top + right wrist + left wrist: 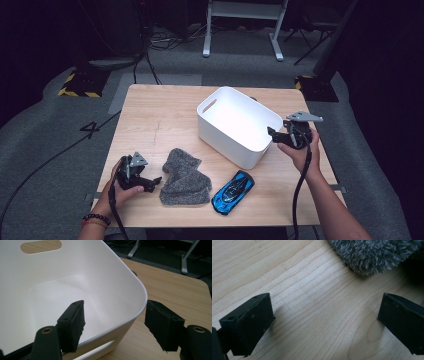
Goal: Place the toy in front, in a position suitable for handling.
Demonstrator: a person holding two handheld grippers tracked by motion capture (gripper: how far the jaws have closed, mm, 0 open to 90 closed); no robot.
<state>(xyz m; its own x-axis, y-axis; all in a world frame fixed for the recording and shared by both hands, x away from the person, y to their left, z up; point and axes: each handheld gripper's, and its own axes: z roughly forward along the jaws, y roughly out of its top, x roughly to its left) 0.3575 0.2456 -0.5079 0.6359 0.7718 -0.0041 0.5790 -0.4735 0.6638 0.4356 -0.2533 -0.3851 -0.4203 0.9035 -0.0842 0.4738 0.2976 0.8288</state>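
Observation:
A white plastic bin with handle slots stands on the wooden table, right of centre. My right gripper is at the bin's near right corner. In the right gripper view the bin's rim runs between the jaws of the right gripper, one jaw inside and one outside, neither pressing on it. A grey fuzzy cloth lies at the front, with a blue toy car to its right. My left gripper rests low just left of the cloth, open over bare wood, with the cloth's edge ahead of it.
Bare tabletop stretches across the back left. Beyond the table are a grey floor with cables, white desk legs and yellow-black taped bases. The table's front edge runs just below the car and cloth.

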